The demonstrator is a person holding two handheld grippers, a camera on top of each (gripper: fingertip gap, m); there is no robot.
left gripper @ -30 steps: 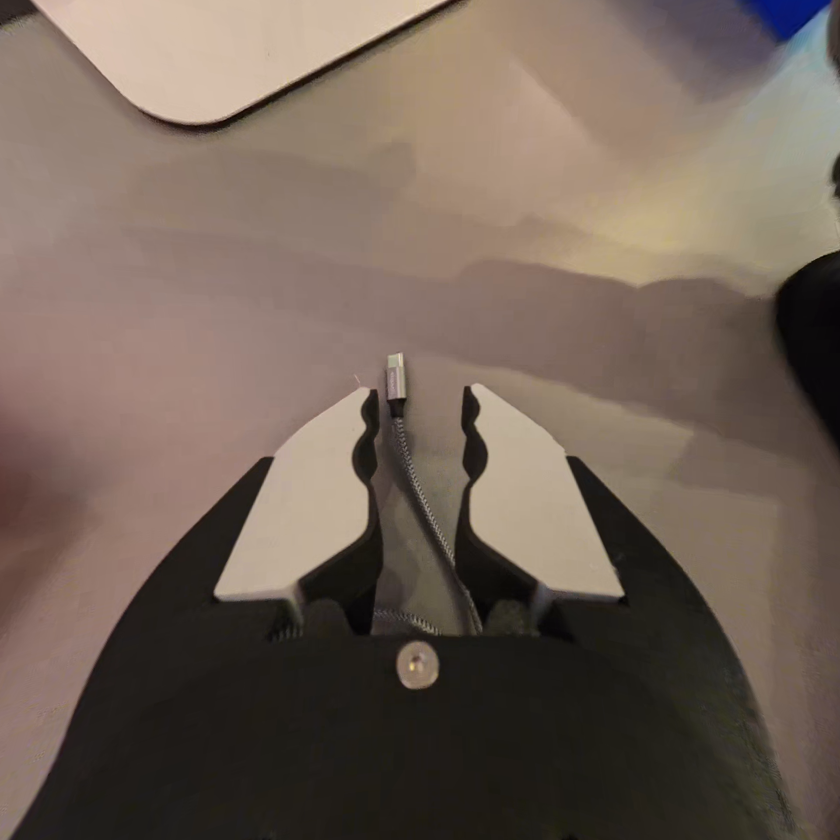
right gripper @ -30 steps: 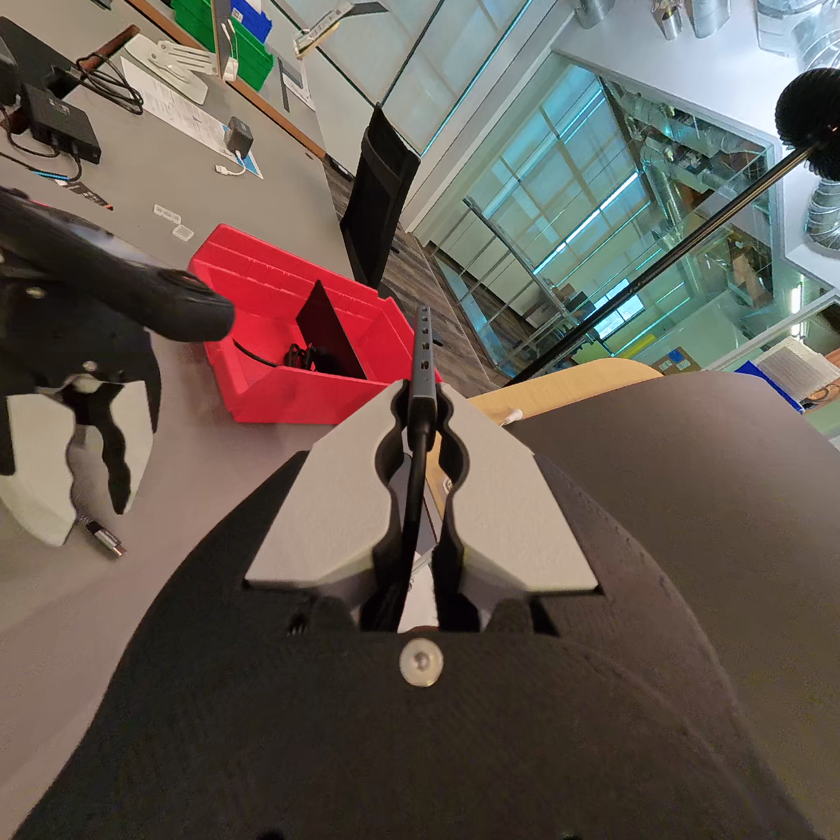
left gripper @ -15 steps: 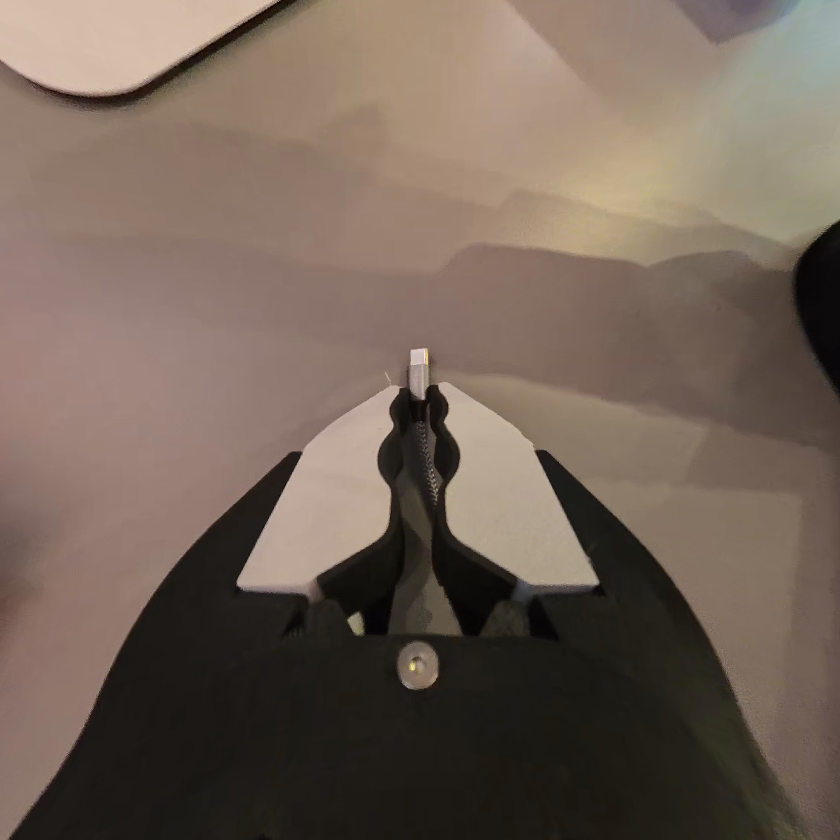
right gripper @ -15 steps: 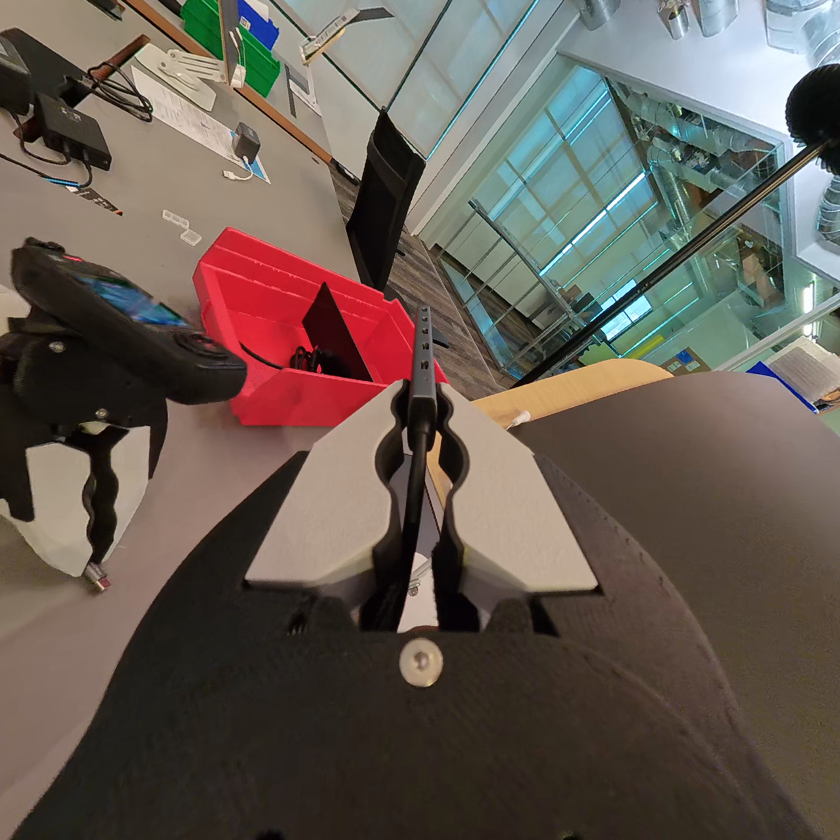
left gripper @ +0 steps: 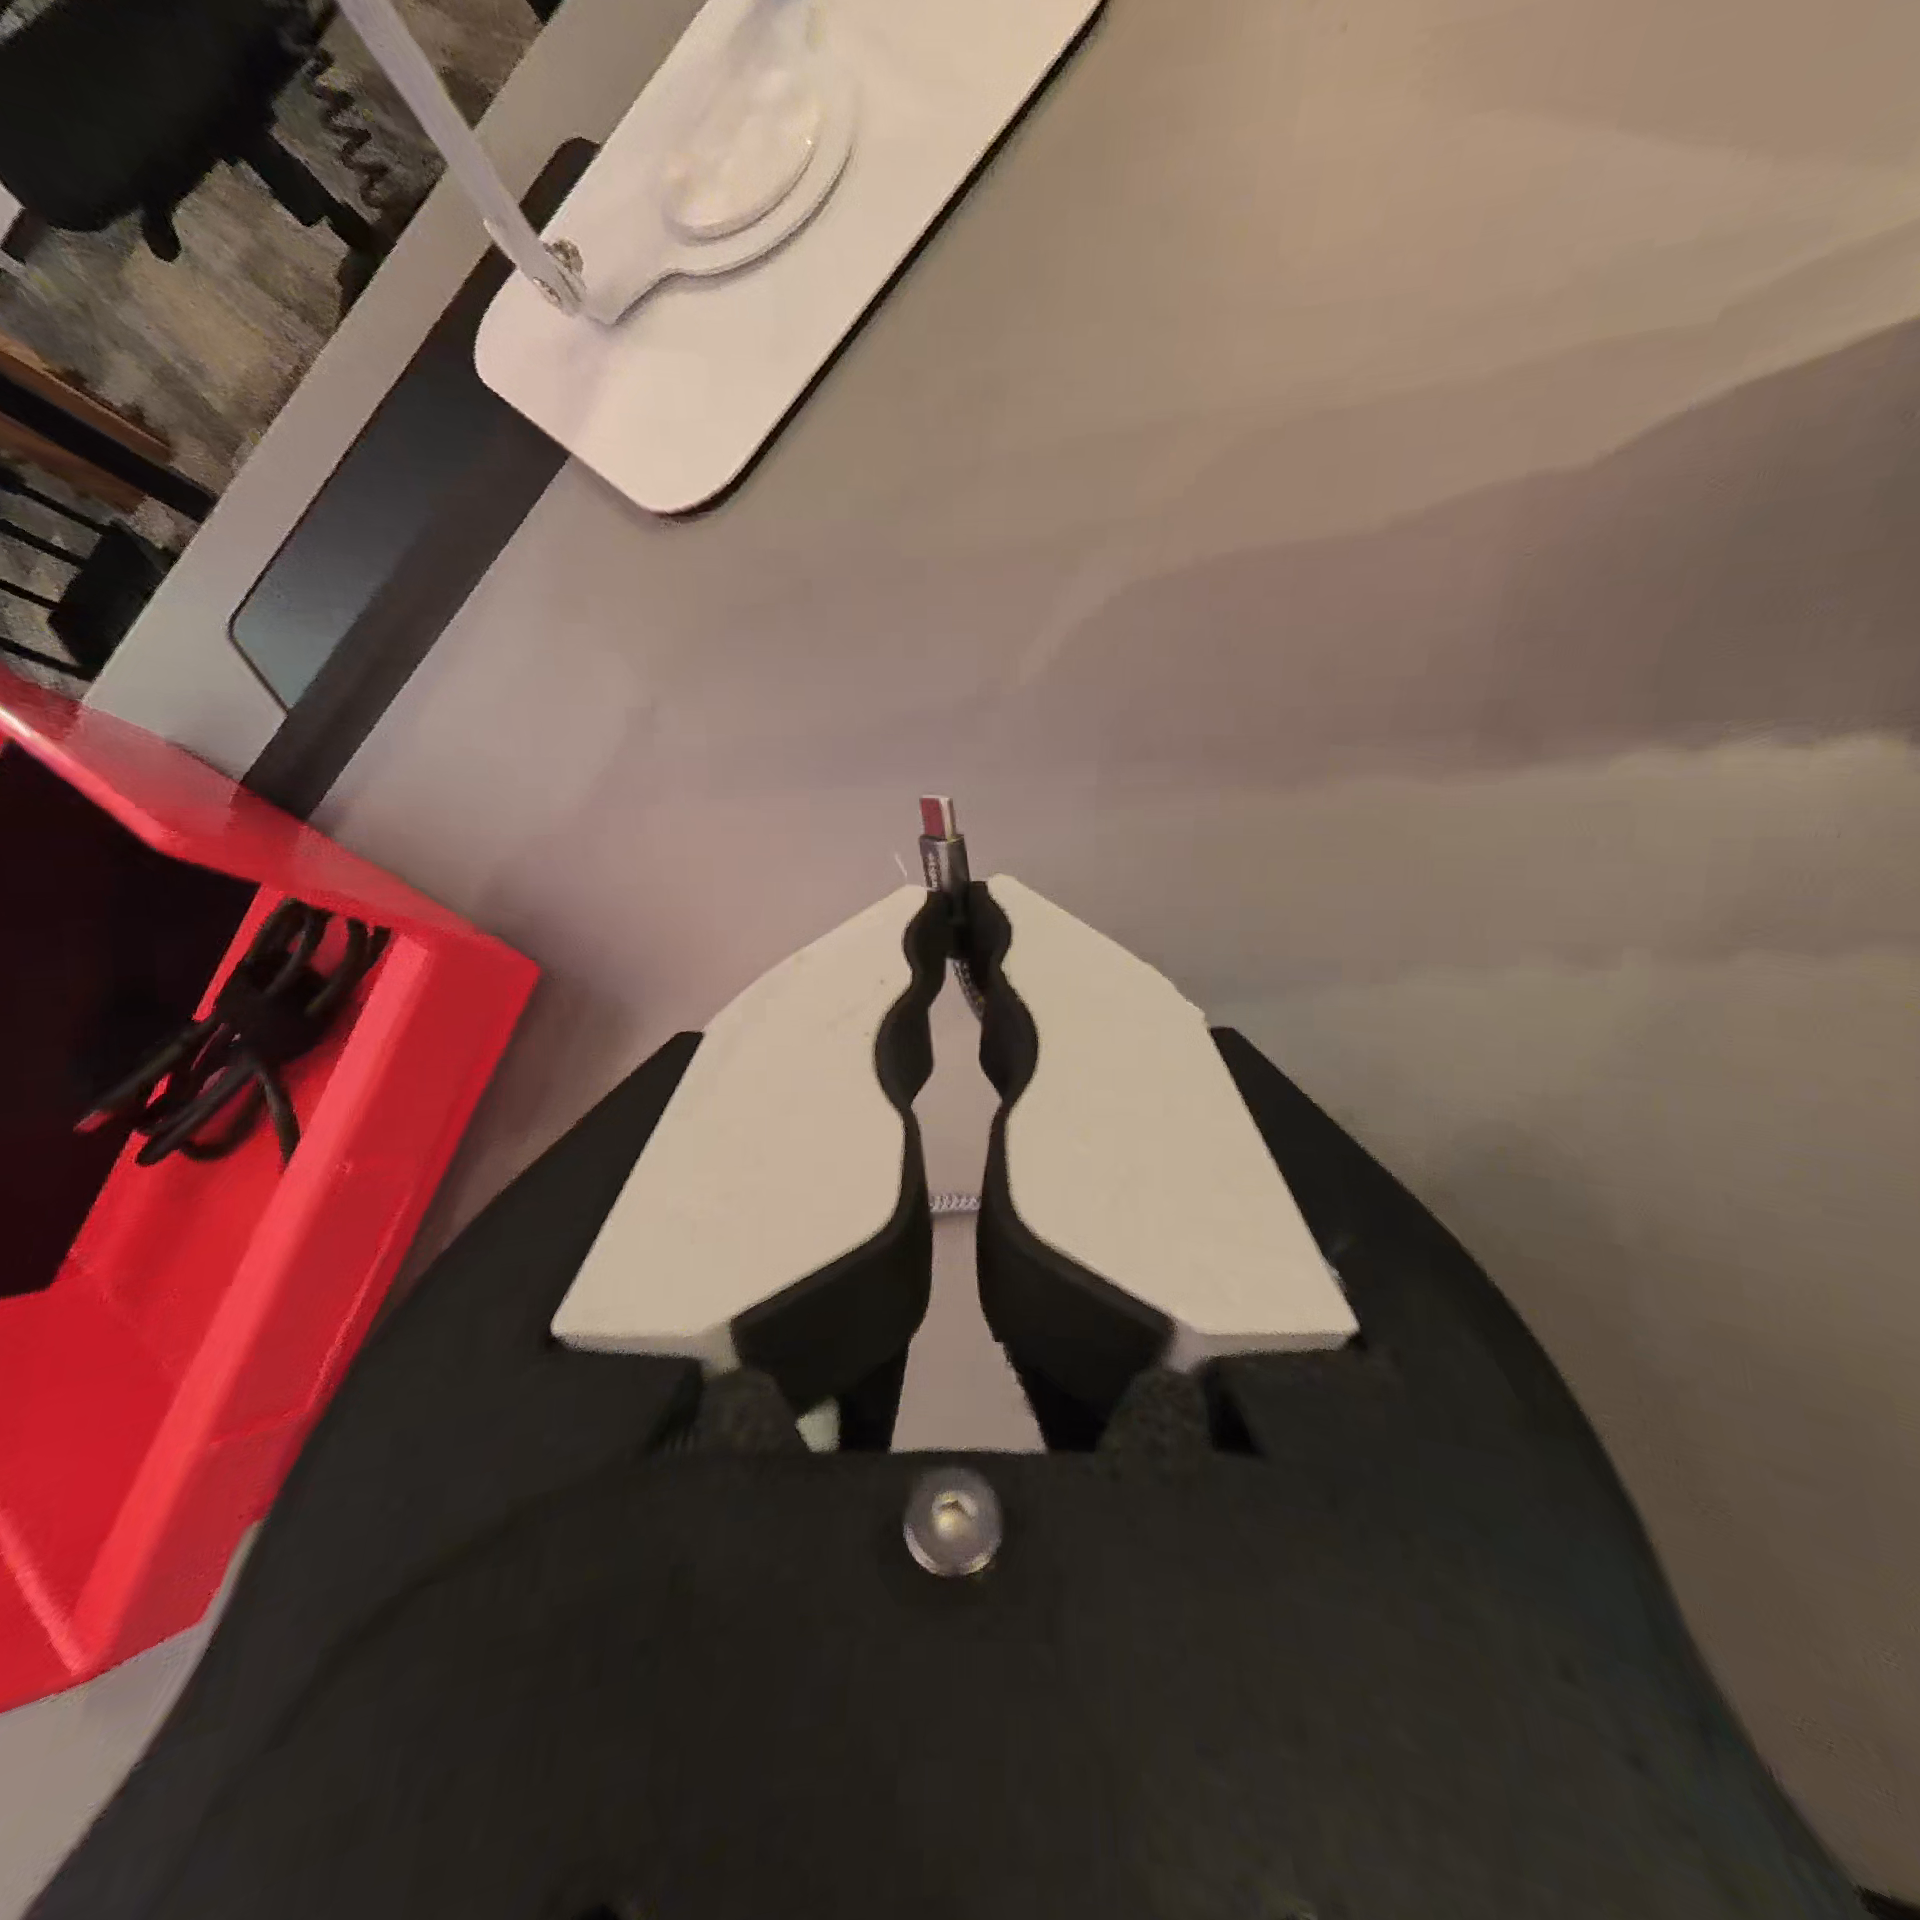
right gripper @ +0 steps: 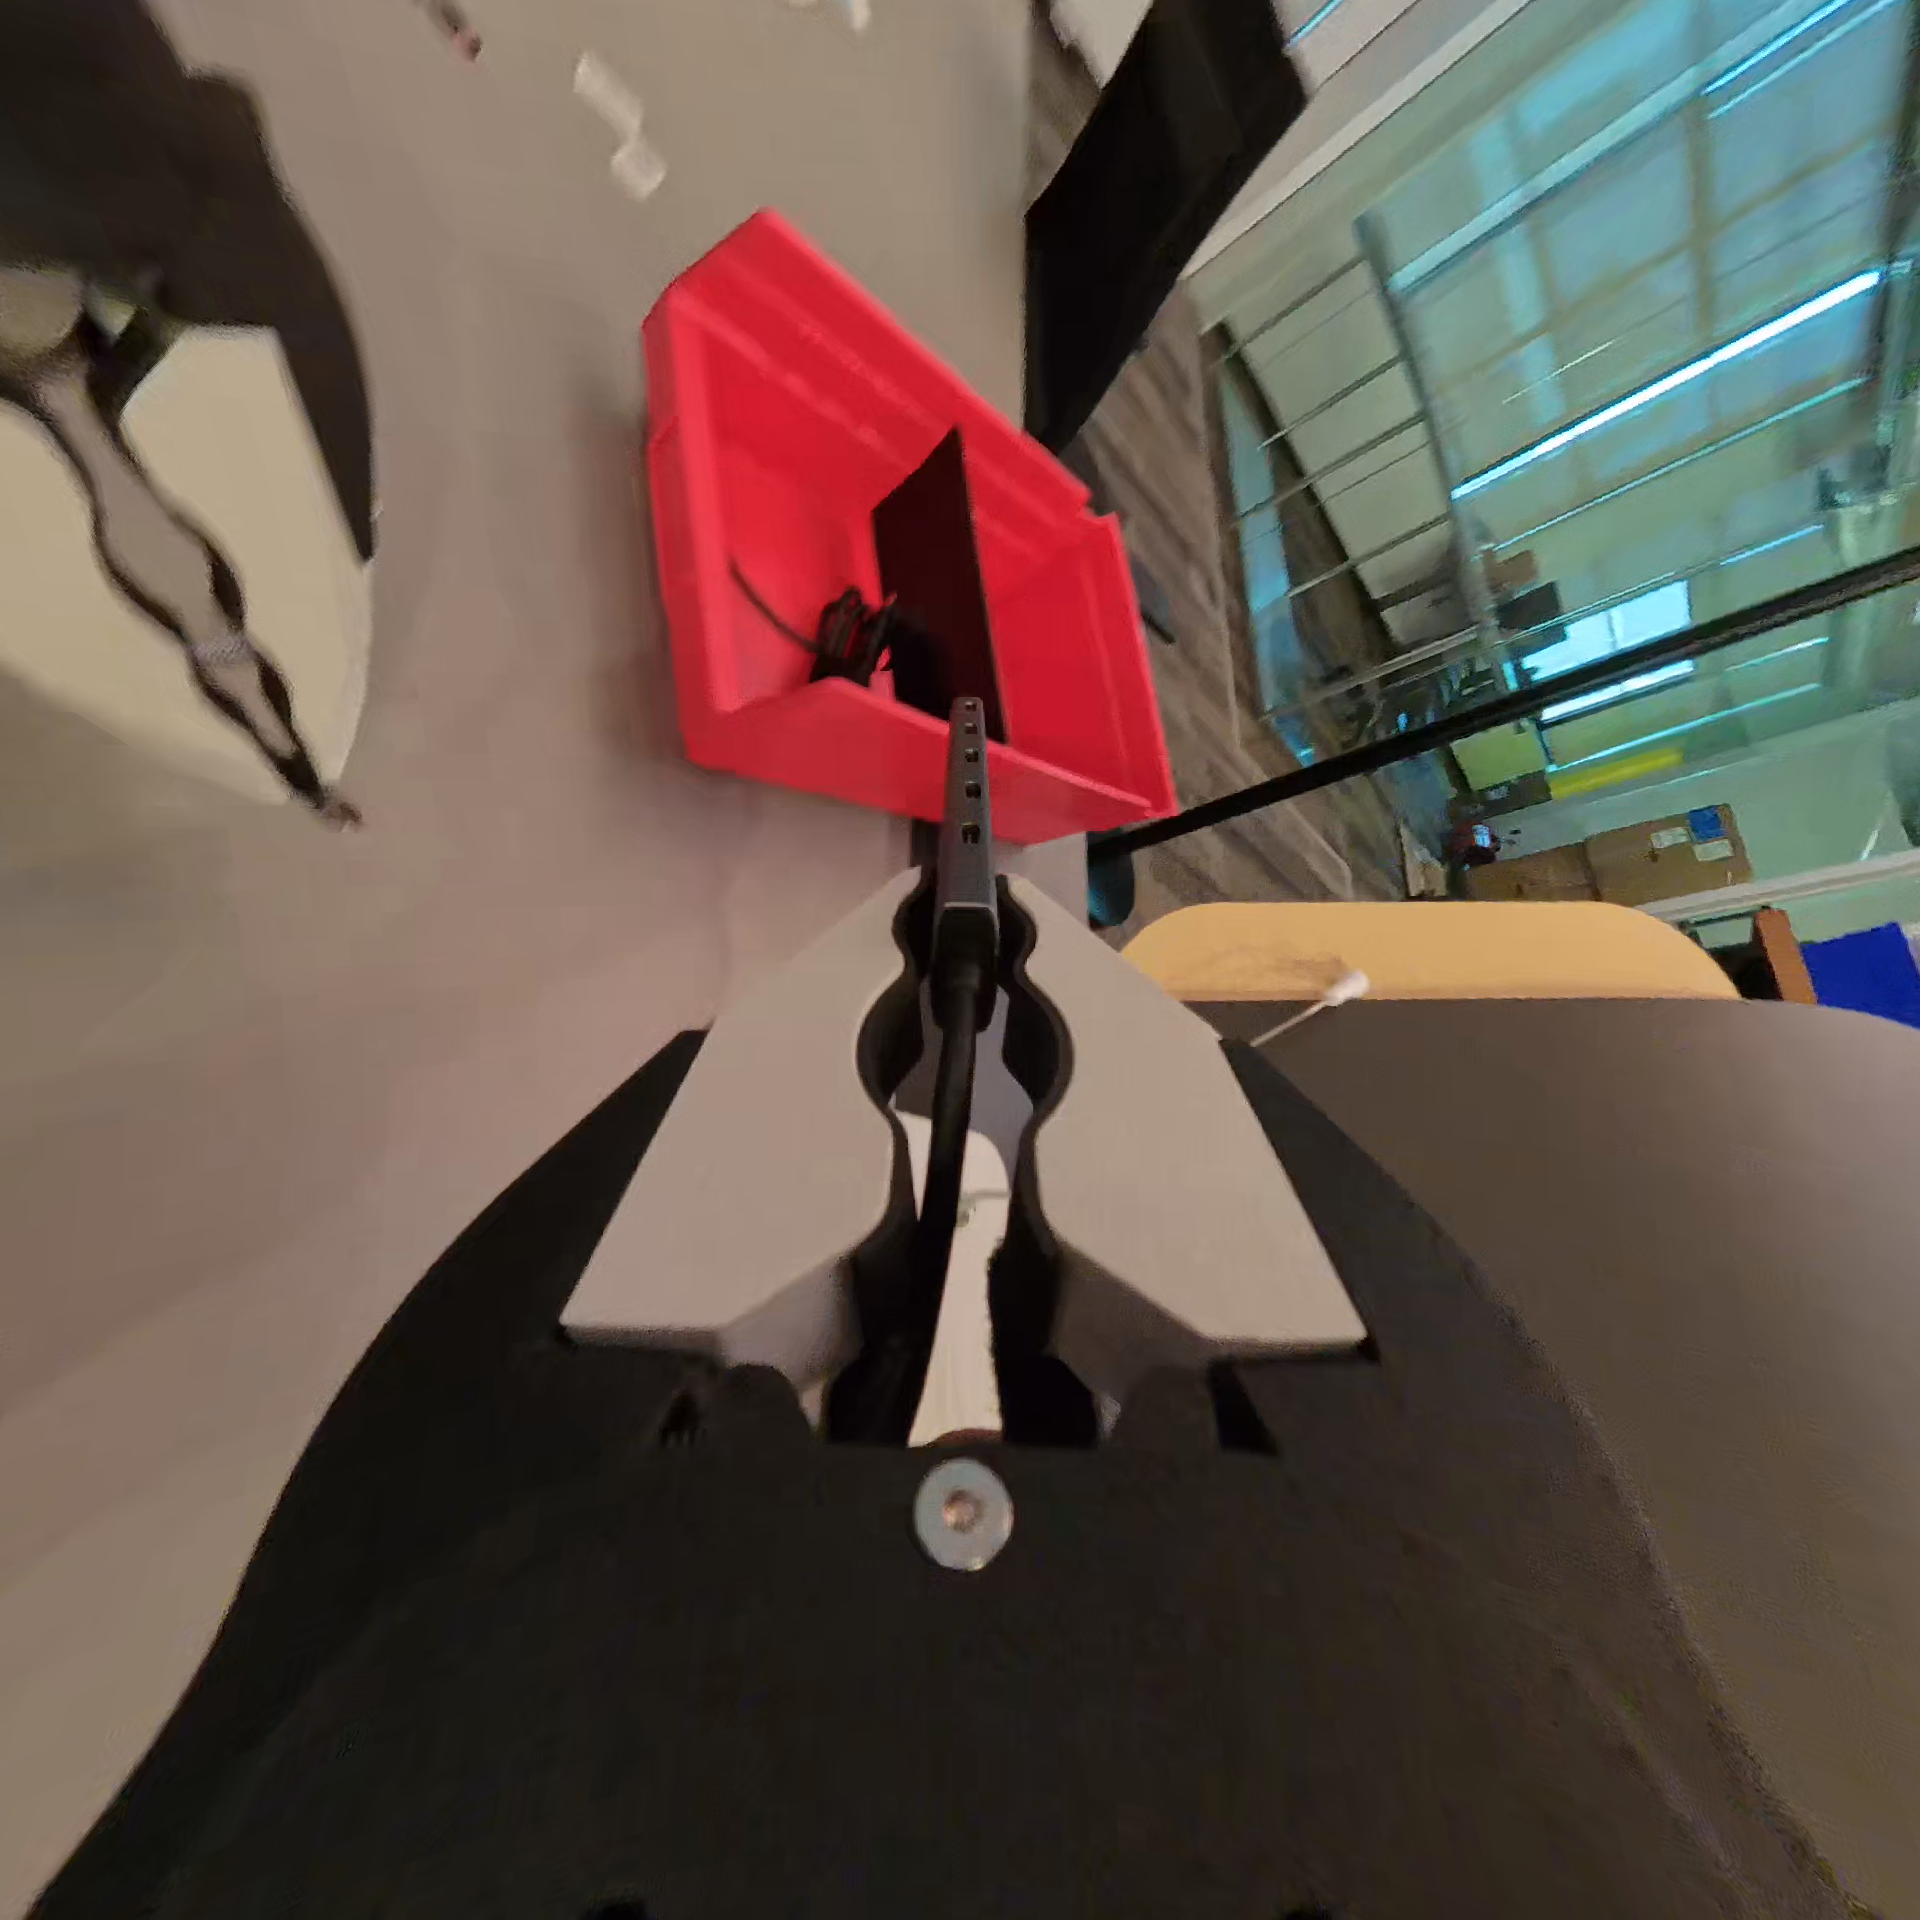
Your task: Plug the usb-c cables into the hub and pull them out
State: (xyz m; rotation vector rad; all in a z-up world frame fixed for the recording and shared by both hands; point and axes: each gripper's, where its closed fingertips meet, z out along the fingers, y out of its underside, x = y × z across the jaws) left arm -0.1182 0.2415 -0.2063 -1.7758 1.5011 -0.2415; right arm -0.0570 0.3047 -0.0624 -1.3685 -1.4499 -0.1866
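Left tongs (left gripper: 951, 883) clamped on braided usb-c cable (left gripper: 943, 854), plug protruding toward 12 o'clock. Right tongs (right gripper: 966, 883) clamped on hub (right gripper: 966, 800). Red bin (left gripper: 312, 1195) at 9 o'clock on tabletop (left gripper: 1351, 520).

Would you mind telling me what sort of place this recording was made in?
Probably an office or lab workspace: a grey worktable bearing a red parts bin, with glass partition walls and stacked cardboard boxes beyond.

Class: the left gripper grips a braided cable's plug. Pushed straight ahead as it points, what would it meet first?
Most likely the bare grey table: the left gripper and its plug point at it, nothing between; depth is unclear.
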